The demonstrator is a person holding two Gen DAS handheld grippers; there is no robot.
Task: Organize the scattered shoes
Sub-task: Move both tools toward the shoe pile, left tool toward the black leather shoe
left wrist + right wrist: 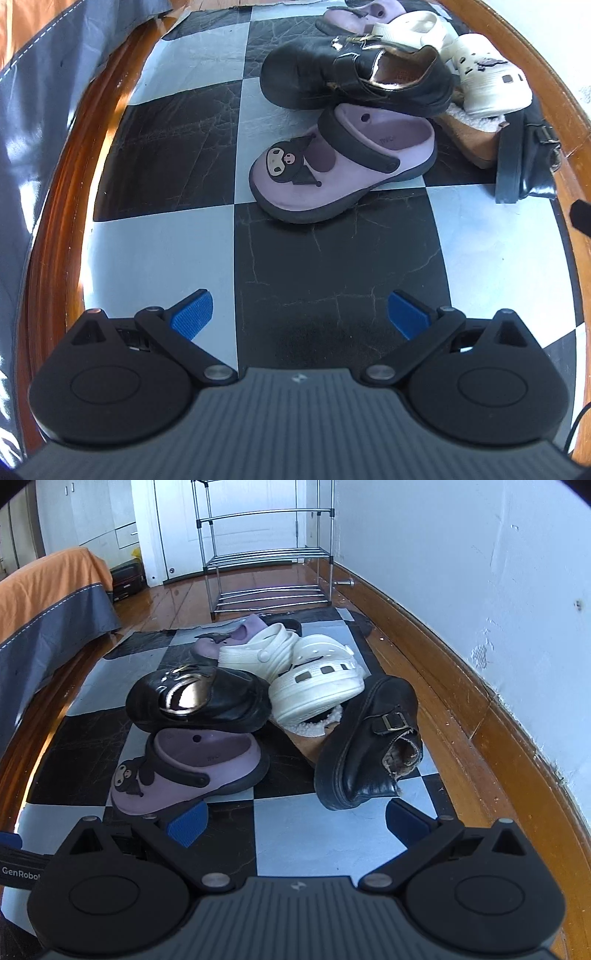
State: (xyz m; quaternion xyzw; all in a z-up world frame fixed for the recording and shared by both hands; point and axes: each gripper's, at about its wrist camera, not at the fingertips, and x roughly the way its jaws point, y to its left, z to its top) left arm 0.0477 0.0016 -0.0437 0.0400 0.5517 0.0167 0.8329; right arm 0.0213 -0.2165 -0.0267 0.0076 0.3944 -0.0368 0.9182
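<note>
Tongs [299,314] [295,823] gape low before piled shoes [236,709].

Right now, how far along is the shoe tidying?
Nothing looks done: the metal shoe rack has bare shelves. Nothing is in hand; the left gripper and right gripper are open. Left: the whole pile, including the purple clog, buckled black shoe and white clogs.

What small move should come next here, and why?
Probably ease the left hand-held gripper forward to the near purple clog. Both grippers are open and empty, that clog lies closest at the pile's front, and the metal shoe rack beyond stands bare.
</note>
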